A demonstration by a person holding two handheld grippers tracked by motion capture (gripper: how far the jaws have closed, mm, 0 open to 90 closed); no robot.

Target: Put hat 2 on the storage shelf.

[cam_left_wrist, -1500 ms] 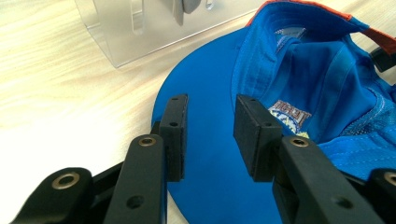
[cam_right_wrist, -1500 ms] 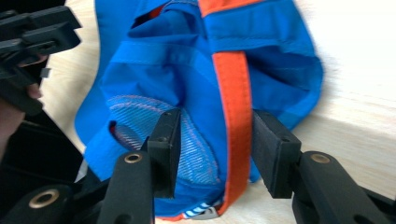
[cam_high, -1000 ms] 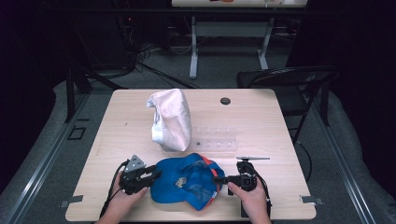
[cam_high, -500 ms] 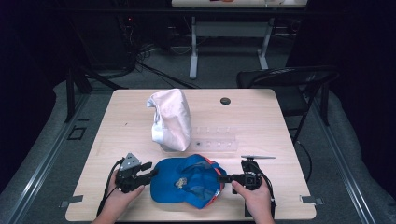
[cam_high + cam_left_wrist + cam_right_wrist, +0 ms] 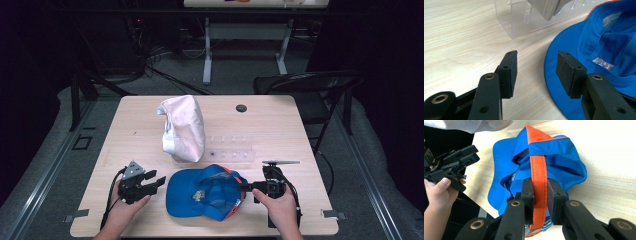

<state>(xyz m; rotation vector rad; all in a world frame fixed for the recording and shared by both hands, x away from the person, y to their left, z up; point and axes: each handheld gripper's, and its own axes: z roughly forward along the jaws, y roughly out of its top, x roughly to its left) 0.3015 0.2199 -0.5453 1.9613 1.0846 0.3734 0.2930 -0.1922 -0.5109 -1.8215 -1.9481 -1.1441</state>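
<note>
Left claw (image 5: 156, 181) released blue cap (image 5: 187, 192), withdrawn

Blue cap (image 5: 205, 194) w/ orange strap (image 5: 538, 177)

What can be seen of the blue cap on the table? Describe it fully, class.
The blue cap lies upside down near the table's front edge, its inside facing up, brim toward the left claw. It looks like soft fabric, with orange trim, an orange strap and a small sewn label inside. The right claw is shut on the orange strap. The left claw is open beside the brim, not touching it.
</note>
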